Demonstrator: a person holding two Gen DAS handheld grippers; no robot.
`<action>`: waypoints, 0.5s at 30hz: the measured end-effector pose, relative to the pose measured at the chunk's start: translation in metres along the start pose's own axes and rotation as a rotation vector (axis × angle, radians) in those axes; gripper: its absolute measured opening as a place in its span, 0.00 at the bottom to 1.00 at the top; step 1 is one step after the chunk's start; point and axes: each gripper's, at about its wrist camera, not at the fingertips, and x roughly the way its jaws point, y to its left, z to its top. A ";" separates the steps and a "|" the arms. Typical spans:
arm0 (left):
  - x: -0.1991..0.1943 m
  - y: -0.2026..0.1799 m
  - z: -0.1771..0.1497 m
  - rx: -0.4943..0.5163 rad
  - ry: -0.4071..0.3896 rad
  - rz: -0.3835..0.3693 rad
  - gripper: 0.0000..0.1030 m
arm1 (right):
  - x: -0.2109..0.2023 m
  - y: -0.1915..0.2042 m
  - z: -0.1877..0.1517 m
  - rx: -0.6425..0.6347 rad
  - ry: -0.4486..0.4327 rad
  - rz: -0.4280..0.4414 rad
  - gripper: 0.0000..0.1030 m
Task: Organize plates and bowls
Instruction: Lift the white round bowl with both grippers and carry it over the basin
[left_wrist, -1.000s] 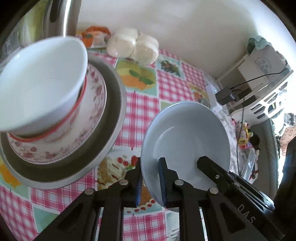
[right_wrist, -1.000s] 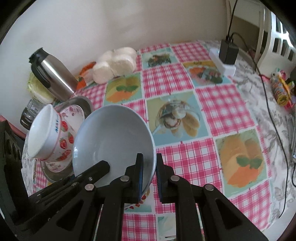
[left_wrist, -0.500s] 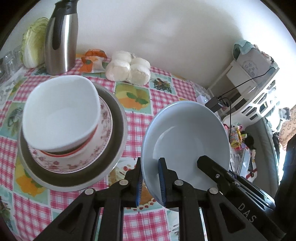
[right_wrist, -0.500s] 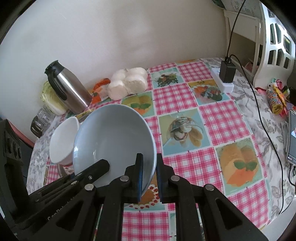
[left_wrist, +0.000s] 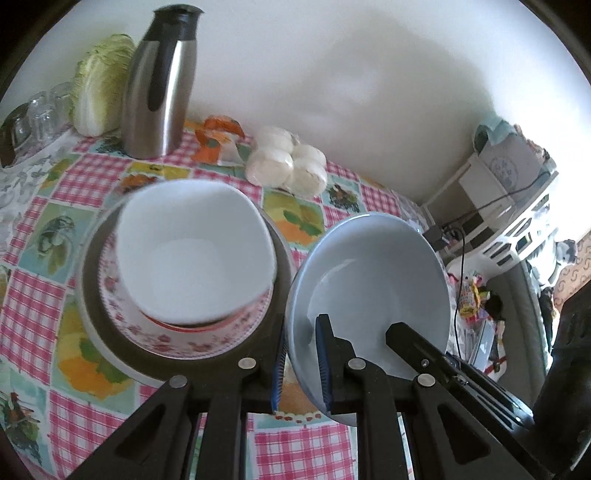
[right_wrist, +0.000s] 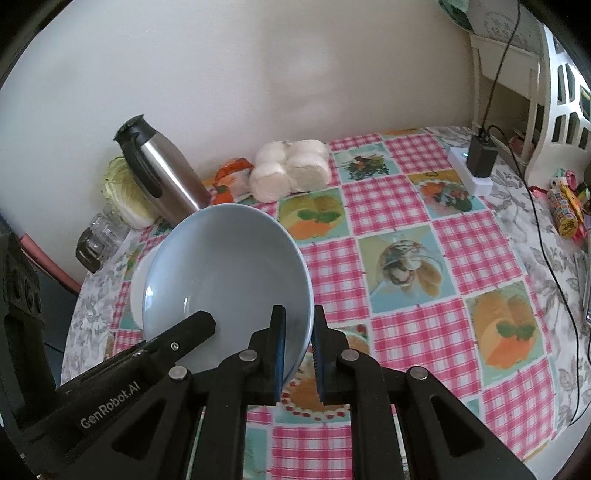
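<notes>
A pale blue bowl (left_wrist: 376, 273) hangs tilted above the checked tablecloth, held from both sides. My left gripper (left_wrist: 301, 354) is shut on its left rim. My right gripper (right_wrist: 298, 350) is shut on the opposite rim of the same blue bowl (right_wrist: 225, 266). To the left of it, a white bowl (left_wrist: 195, 251) sits on a floral plate (left_wrist: 207, 341), which rests on a grey metal plate (left_wrist: 88, 280). In the right wrist view only an edge of the white bowl (right_wrist: 138, 291) shows behind the blue one.
A steel thermos (left_wrist: 159, 85), a cabbage (left_wrist: 99, 85) and glasses (left_wrist: 40, 110) stand at the back left. A bag of white buns (left_wrist: 288, 166) lies by the wall. A charger on a power strip (right_wrist: 480, 158) and a white shelf (right_wrist: 554, 92) are at the right.
Both grippers have risen with the blue bowl in their grip. The stack of dishes now sits lower and farther off, and more of the table and thermos shows.
</notes>
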 end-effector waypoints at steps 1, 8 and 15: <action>-0.002 0.003 0.001 -0.003 -0.006 0.000 0.17 | 0.001 0.003 0.000 -0.002 -0.003 0.006 0.14; -0.018 0.028 0.011 -0.035 -0.039 0.010 0.17 | 0.007 0.032 0.000 -0.042 -0.010 0.033 0.14; -0.030 0.053 0.018 -0.071 -0.064 0.034 0.17 | 0.017 0.055 -0.001 -0.056 0.000 0.061 0.14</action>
